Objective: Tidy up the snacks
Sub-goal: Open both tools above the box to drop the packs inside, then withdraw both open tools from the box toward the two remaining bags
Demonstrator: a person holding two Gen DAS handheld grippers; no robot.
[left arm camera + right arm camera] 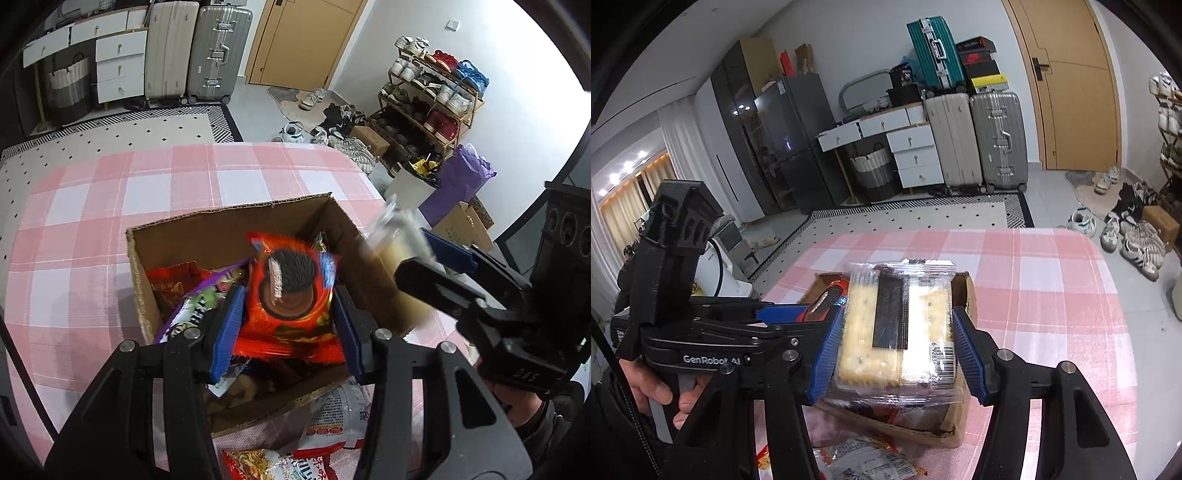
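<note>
An open cardboard box [229, 218] stands on the pink checked tablecloth [110, 206] and holds several snack packets, among them a purple one [184, 310] and a red one [173, 280]. Over the box my left gripper [289, 293] is shut on an orange-red chocolate cookie packet [291, 291]. My right gripper [898, 314] is shut on a clear-wrapped pack of pale crackers [897, 328], held above the box's right edge [966, 291]. In the left wrist view that pack [395, 240] shows blurred at the right.
Loose packets lie on the cloth in front of the box: a white one [340, 413] and a noodle one [266, 465]. A hand [653, 391] grips the left tool's handle. Suitcases [975, 140], drawers [916, 155] and a shoe rack [432, 96] stand beyond the table.
</note>
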